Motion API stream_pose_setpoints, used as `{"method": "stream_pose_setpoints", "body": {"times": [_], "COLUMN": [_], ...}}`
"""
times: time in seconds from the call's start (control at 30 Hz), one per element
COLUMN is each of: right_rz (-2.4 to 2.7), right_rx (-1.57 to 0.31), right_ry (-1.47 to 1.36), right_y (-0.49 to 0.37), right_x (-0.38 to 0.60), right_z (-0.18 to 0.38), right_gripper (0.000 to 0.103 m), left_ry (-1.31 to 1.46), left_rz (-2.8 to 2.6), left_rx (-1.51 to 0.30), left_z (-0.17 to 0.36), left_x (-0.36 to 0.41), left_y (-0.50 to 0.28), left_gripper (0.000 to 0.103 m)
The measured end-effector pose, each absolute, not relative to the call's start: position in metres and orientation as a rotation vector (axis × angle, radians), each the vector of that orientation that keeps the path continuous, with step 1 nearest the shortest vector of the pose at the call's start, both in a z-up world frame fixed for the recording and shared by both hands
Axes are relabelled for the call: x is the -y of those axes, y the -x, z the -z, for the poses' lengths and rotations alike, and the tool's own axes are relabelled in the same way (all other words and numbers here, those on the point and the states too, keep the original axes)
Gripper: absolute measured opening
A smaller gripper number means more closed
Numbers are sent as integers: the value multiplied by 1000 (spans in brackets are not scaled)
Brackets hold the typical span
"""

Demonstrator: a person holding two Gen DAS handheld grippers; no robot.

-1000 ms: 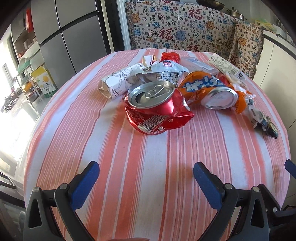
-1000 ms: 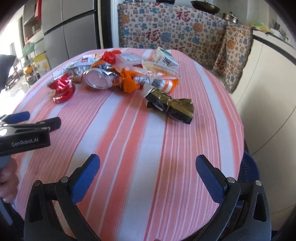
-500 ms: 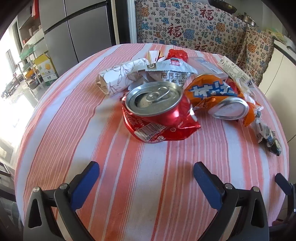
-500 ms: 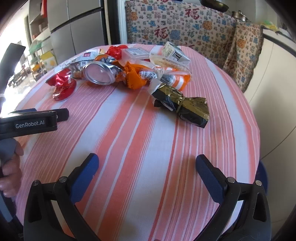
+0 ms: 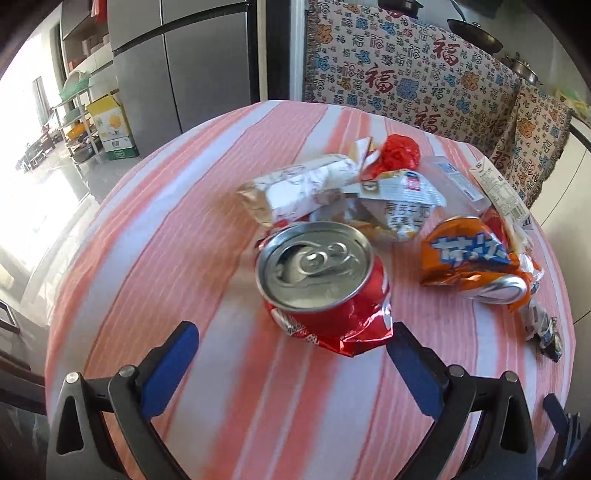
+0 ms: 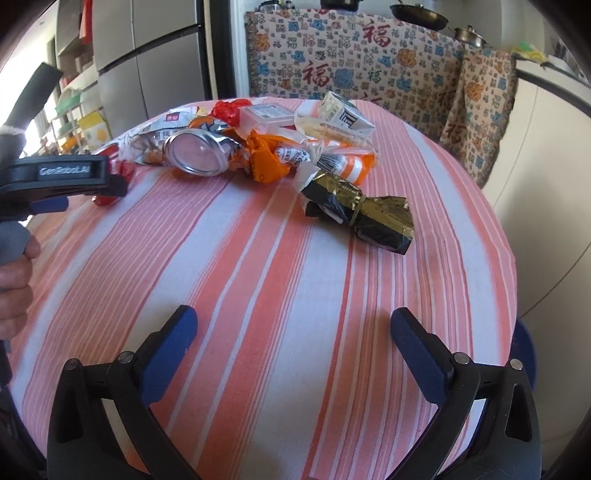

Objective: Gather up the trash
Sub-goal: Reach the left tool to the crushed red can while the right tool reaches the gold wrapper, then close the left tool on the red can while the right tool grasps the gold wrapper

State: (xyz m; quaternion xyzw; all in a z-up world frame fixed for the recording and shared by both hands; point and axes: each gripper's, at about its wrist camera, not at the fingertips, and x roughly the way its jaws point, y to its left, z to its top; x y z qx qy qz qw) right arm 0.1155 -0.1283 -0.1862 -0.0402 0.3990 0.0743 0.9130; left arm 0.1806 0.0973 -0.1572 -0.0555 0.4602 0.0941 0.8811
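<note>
1. On the striped round table (image 5: 155,229), a crushed red cola can (image 5: 325,284) lies at the near edge of a litter pile, just ahead of the left gripper (image 5: 293,347).
2. Its jaws are spread wide and empty, with the can between and just beyond the pads.
3. The right gripper (image 6: 293,332) is also spread and empty, well short of the black-and-gold wrapper (image 6: 360,214).
4. The step appears to be the approach; next, advance and close on the can's body.

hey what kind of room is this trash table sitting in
Probably a home kitchen or dining area: a steel fridge stands behind the striped round table, and pans sit on the counter beyond.
</note>
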Motion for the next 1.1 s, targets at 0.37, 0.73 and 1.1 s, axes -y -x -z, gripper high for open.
{"method": "stream_pose_setpoints", "body": {"times": [0.37, 0.73, 1.1], "right_rz": [-152, -140, -455], "right_rx": [-817, -856, -1023], "right_ry": [83, -31, 251], "right_y": [-112, -136, -217], "right_x": [128, 186, 160], "right_z": [186, 169, 171], "right_gripper": [103, 103, 91], "left_ry": [92, 20, 28], "left_rz": [16, 57, 178], "left_rx": [-934, -973, -952], "left_z": [153, 171, 157], "left_x": [-113, -117, -115], "left_y": [-165, -208, -188], "left_gripper": [103, 100, 62]}}
